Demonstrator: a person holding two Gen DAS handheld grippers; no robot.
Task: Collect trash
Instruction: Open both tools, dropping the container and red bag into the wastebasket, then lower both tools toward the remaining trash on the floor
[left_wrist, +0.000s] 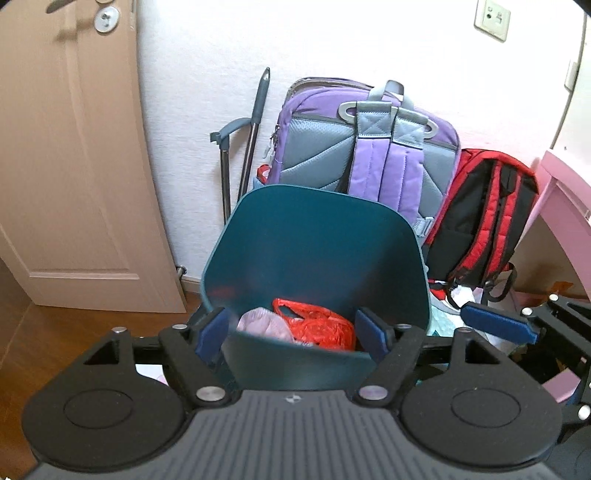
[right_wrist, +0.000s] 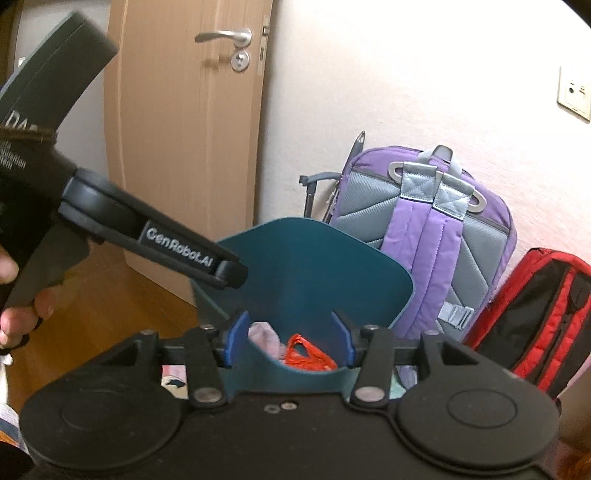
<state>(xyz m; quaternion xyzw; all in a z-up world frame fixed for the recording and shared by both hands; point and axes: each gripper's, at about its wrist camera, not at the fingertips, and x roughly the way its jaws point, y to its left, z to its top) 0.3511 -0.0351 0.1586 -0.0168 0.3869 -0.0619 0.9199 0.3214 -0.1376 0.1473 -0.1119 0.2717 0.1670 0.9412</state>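
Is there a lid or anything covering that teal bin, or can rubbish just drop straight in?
Nothing visible covers it. The teal bin stands open at the top, with a red plastic bag and a pale pink bundle already inside. Both the left gripper and the right gripper are open and hold nothing.

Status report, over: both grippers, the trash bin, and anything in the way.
Left gripper open, empty. Right gripper open, empty. Teal bin holds red bag and pink wad. Nothing blocking; backpacks behind.
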